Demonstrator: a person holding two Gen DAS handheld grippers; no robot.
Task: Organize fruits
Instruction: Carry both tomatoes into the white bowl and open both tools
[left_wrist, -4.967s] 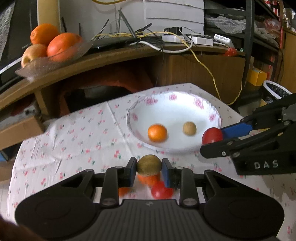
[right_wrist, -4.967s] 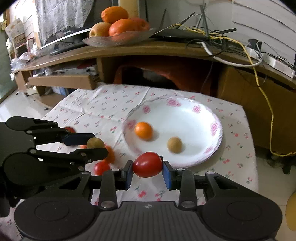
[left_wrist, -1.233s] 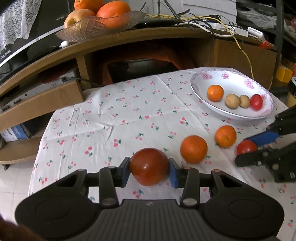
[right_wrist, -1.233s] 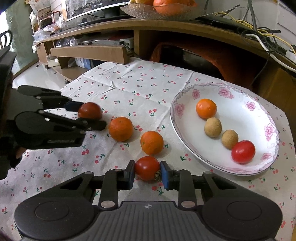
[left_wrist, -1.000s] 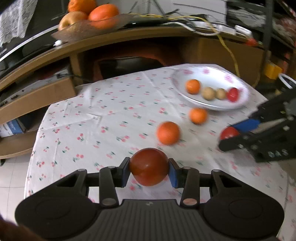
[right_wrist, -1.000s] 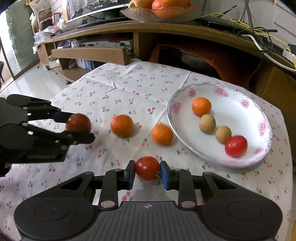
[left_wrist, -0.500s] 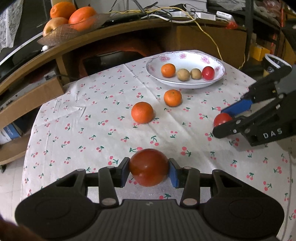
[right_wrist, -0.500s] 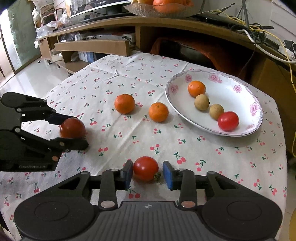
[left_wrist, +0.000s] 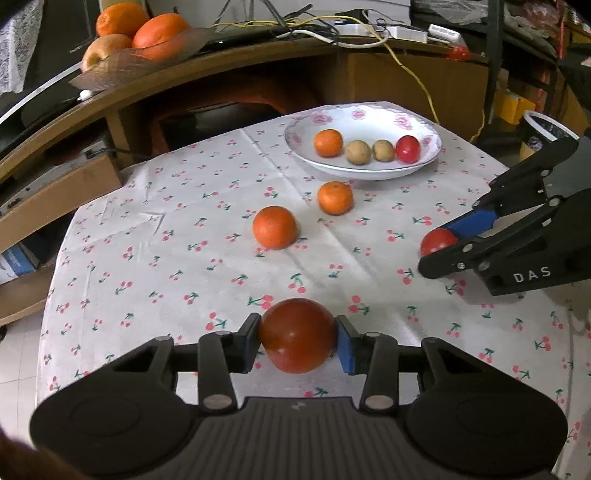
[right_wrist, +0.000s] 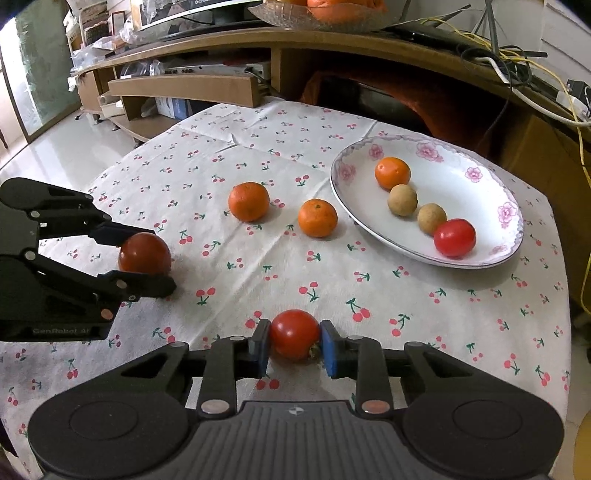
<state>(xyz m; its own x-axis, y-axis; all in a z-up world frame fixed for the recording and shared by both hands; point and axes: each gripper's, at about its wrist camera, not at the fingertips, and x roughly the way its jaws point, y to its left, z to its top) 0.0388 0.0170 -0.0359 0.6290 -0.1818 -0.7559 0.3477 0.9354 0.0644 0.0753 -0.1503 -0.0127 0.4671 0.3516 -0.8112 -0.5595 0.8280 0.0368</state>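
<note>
My left gripper (left_wrist: 297, 338) is shut on a large dark red tomato (left_wrist: 297, 335), low over the near side of the cherry-print tablecloth (left_wrist: 177, 258); it also shows in the right wrist view (right_wrist: 144, 253). My right gripper (right_wrist: 294, 339) is shut on a smaller red tomato (right_wrist: 294, 333), seen from the left wrist view (left_wrist: 437, 240) at the right. Two oranges (left_wrist: 275, 227) (left_wrist: 335, 197) lie on the cloth. A floral plate (left_wrist: 424, 162) at the far side holds an orange (left_wrist: 328, 142), two small brown fruits (left_wrist: 357, 151) and a red tomato (left_wrist: 407, 148).
A curved wooden shelf (left_wrist: 184, 79) runs behind the table with a glass bowl of oranges and an apple (left_wrist: 147, 33) and tangled cables (left_wrist: 369, 33). The table's right edge drops off by a bin (left_wrist: 546, 127). A cardboard box (left_wrist: 55, 199) sits at the left.
Both grippers have pulled back toward the near side of the table, each still holding its tomato. The plate and the two oranges look farther away and have not moved.
</note>
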